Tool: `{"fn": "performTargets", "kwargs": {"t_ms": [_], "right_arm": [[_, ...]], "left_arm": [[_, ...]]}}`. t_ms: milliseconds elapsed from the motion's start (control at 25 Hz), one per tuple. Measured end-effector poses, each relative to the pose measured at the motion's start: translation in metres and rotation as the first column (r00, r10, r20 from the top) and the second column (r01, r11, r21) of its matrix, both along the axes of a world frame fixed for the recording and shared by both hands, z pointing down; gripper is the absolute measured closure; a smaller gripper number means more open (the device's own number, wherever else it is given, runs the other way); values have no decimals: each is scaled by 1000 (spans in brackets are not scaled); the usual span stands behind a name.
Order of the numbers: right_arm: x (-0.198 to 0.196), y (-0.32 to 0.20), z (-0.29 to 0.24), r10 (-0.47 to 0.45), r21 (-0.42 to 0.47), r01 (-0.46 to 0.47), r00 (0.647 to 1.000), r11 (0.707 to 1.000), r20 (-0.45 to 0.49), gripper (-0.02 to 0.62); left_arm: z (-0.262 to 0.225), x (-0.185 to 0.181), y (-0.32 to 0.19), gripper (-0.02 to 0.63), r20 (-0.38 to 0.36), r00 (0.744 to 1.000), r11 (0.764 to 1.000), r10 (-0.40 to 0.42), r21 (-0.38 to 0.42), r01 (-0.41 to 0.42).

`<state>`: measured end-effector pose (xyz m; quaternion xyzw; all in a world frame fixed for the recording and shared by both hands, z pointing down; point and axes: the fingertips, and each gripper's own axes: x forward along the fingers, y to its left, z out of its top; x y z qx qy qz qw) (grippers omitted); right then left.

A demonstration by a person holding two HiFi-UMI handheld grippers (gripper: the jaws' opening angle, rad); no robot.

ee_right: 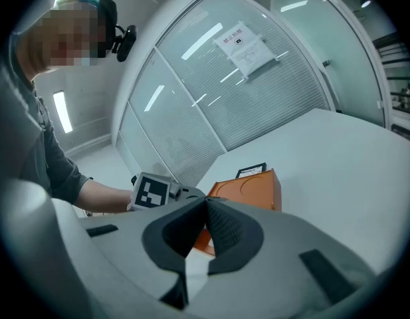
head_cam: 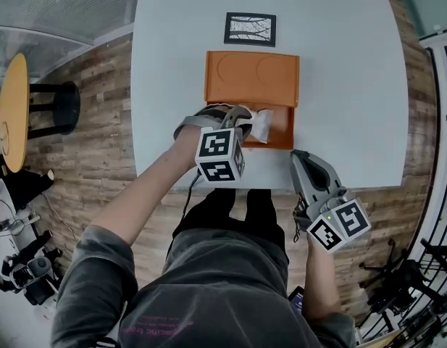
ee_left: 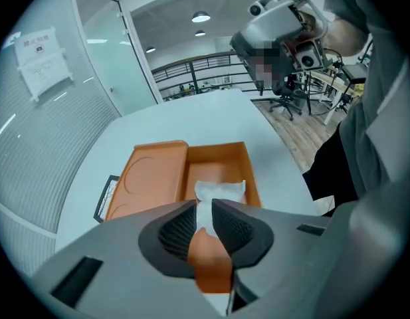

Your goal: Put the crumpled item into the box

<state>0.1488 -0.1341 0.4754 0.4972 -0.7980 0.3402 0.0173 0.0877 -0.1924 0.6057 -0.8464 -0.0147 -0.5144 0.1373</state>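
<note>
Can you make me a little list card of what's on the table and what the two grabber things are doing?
Table: white tabletop
Box: orange plastic box, one half open, the other half flat with two round dents
Crumpled item: crumpled white paper, over the open half of the box
Left gripper: jaws pinching the paper
Right gripper: jaws together, holding nothing, by the table's near edge, apart from the box
Also there: black-framed picture, lying flat beyond the box
</note>
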Motion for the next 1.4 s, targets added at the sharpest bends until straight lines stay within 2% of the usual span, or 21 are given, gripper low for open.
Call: {"fn": "performTargets", "kwargs": {"t_ms": [200,360,640,840,1080,1400], "right_arm": [[-7,-7,-15,-21,29,22,1000,999,-21,591],[-13,-11,-29,-38,51,40,998,998,-53,591],[-22,-21,-47,-61,83,70,993,994,-101,591],[-28,-25,-62,-71,105,84,990,991,-123,591],[-36,-29,-80,-83,140,106,984,984,-160,591],[-47,-34,-104,-93,186,130,976,974,-195,591]], "left_arm": [[-34,-6,-4,518,-95,992,997,-81,-25,79],[-63,-16,-6,518,-158,980,992,-124,-15,123],[-113,-26,-12,543,-302,931,978,-204,-10,211],[-145,-31,-9,557,-391,886,966,-250,-34,257],[-179,-42,-8,577,-491,812,945,-315,-84,315],[-217,-62,-9,578,-577,724,918,-379,-135,373]]}}
